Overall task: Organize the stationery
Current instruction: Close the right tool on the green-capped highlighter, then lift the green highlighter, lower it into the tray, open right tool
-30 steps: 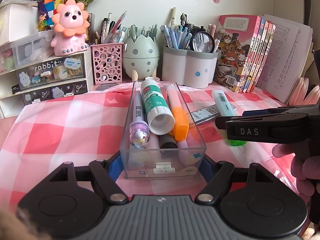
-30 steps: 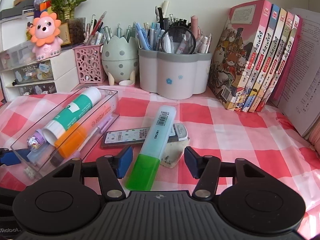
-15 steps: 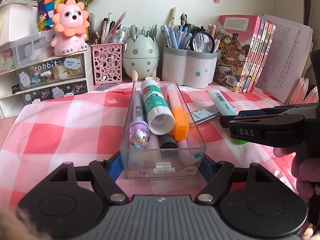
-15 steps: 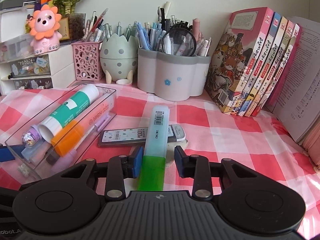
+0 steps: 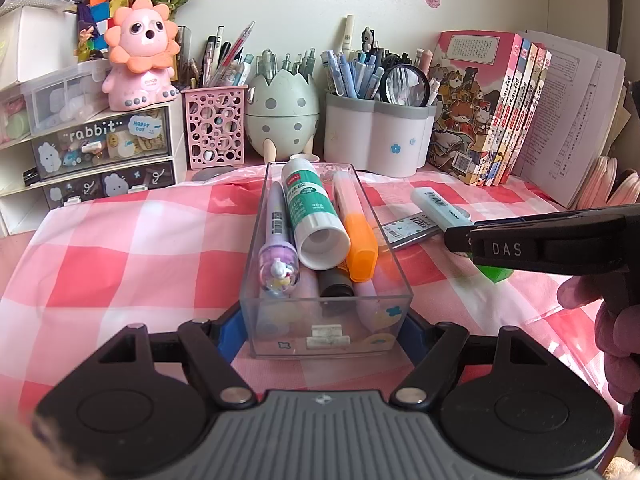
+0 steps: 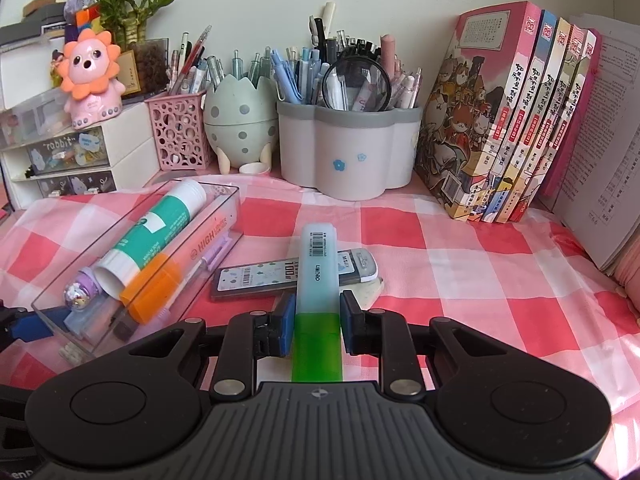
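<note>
The right gripper (image 6: 316, 330) was clamped on the pale-blue, green-capped highlighter (image 6: 318, 280), which lay across a flat lead case (image 6: 280, 276) right of the clear plastic tray (image 5: 326, 322). The left gripper (image 5: 322, 330) gripped that tray's near end. Pick-up was under way; next, lift and lower the highlighter into the tray.
</note>
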`<state>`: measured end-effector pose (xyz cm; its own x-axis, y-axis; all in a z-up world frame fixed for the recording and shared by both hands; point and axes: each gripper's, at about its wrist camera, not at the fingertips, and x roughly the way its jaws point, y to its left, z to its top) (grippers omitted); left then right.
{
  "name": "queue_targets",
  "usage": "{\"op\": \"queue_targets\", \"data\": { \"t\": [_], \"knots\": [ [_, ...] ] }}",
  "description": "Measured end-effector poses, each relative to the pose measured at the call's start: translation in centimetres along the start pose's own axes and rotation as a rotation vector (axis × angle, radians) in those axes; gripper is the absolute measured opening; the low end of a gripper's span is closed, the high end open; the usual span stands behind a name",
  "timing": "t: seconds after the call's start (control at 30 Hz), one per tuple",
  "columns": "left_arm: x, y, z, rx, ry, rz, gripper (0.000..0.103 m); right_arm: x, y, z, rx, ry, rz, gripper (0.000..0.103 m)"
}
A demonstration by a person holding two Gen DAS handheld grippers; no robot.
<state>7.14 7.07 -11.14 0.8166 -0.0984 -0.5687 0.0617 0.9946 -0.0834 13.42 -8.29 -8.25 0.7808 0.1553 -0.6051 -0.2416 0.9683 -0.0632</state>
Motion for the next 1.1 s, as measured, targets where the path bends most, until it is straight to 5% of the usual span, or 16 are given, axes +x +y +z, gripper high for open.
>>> {"op": "queue_targets", "data": {
  "t": [0.67, 1.1],
  "knots": [
    [0.0, 0.0, 0.0, -0.001, 0.000, -0.001, 0.050, -0.6, 1.6, 4.7, 0.180, 0.054, 0.218, 0.023],
    [-0.1, 0.0, -0.1, -0.008, -0.003, -0.006, 0.050, 0.8, 4.4, 5.5, 0.155, 0.126, 0.184, 0.023]
  ]
}}
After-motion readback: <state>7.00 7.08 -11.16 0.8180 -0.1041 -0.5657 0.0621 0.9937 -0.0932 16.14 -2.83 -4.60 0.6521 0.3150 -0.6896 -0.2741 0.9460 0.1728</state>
